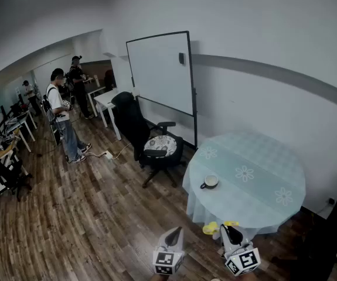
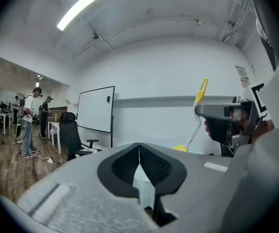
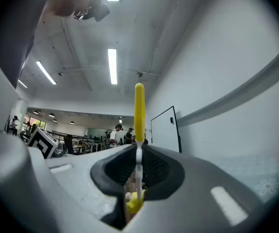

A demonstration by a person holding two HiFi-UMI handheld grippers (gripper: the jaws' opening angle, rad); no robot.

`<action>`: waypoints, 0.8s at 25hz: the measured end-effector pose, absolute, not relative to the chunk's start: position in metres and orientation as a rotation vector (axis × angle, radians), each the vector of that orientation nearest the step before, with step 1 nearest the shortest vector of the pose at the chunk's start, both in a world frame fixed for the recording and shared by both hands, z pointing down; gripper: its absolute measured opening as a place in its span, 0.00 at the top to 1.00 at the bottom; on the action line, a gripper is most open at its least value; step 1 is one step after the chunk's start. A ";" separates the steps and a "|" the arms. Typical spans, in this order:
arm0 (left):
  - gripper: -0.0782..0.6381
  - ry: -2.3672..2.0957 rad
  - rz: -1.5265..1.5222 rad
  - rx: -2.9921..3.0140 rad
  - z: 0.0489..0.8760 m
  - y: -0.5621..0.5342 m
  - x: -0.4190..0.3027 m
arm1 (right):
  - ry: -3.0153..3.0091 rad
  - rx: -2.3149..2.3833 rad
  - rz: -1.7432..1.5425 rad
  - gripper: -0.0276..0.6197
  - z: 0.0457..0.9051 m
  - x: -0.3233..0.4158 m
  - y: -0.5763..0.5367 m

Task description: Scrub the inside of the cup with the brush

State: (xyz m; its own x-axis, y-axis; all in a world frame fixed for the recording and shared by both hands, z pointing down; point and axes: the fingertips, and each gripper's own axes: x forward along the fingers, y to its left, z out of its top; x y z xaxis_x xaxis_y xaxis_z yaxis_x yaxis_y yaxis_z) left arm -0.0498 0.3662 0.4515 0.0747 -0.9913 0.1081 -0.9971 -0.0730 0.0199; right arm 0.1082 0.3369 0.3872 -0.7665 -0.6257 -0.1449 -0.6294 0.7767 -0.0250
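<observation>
Between right gripper (image 3: 138, 165) jaws, brush (image 3: 139, 108), cup (image 1: 210, 182) ahead

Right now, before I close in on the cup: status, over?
Left gripper shut, empty. Right gripper shut on the brush. Cup on the table, untouched, ahead of both grippers. Nothing between them and it.
</observation>
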 end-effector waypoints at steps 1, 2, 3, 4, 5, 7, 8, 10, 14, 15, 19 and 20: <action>0.88 -2.082 0.102 2.235 0.451 0.366 -0.053 | 2.822 -1.000 0.042 0.90 0.386 0.106 0.338; 0.88 -2.085 0.103 2.236 0.450 0.367 -0.056 | 2.821 -1.000 0.047 0.90 0.386 0.103 0.340; 0.88 -2.082 0.102 2.241 0.452 0.368 -0.057 | 2.821 -1.002 0.051 0.90 0.386 0.100 0.341; 0.88 -2.074 0.098 2.250 0.455 0.369 -0.059 | 2.821 -1.007 0.055 0.90 0.387 0.098 0.343; 0.88 -2.063 0.092 2.259 0.457 0.370 -0.060 | 2.820 -1.014 0.058 0.90 0.388 0.096 0.344; 0.88 -2.051 0.094 2.274 0.459 0.375 -0.063 | 2.814 -1.028 0.058 0.90 0.389 0.091 0.349; 0.88 -2.048 0.100 2.281 0.461 0.378 -0.066 | 2.809 -1.037 0.055 0.90 0.389 0.089 0.353; 0.88 -2.047 0.106 2.283 0.462 0.383 -0.073 | 2.801 -1.049 0.046 0.90 0.389 0.084 0.359; 0.88 -2.037 0.102 2.295 0.462 0.390 -0.076 | 2.783 -1.066 0.051 0.90 0.387 0.082 0.365; 0.88 -2.034 0.103 2.298 0.462 0.391 -0.076 | 2.775 -1.071 0.046 0.90 0.387 0.082 0.366; 0.88 -2.032 0.096 2.294 0.460 0.389 -0.077 | 2.762 -1.062 0.036 0.90 0.387 0.081 0.365; 0.88 -2.036 0.098 2.294 0.460 0.385 -0.077 | 2.764 -1.060 0.039 0.90 0.386 0.083 0.362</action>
